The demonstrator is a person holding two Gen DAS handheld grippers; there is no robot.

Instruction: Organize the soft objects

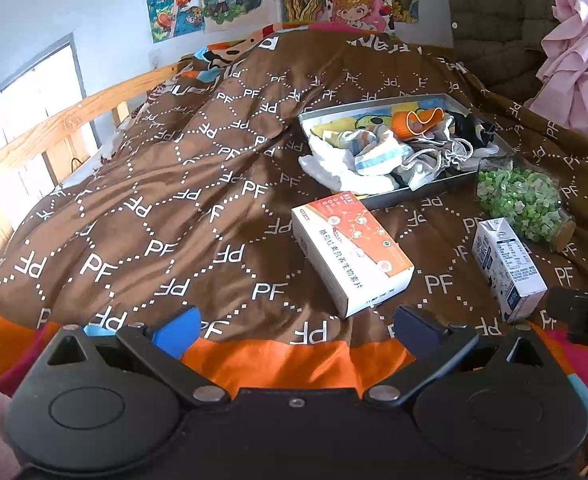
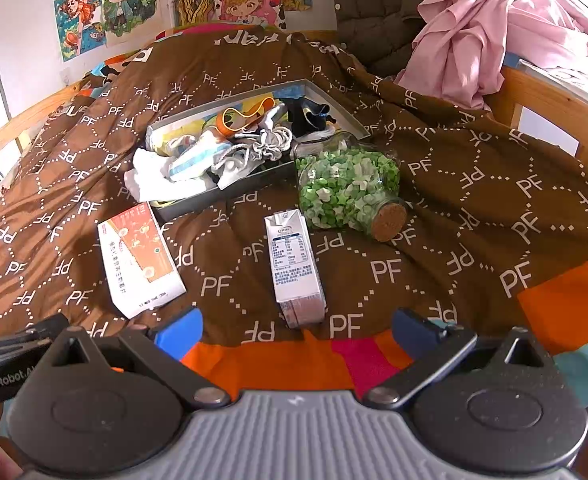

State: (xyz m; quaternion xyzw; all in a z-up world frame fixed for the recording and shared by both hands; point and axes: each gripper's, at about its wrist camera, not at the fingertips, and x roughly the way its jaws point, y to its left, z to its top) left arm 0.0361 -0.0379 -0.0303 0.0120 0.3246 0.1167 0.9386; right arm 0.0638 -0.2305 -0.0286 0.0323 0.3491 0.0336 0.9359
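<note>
Brown quilt (image 2: pixel 434 216) bears one tray (image 2: pixel 253 188), two cartons, one jar (image 2: pixel 346 190).

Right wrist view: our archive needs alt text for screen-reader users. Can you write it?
An open hand-held gripper hovers over a brown patterned quilt holding a milk carton, an orange-and-white box and a corked jar of green pieces, with a grey tray of socks behind.
</note>
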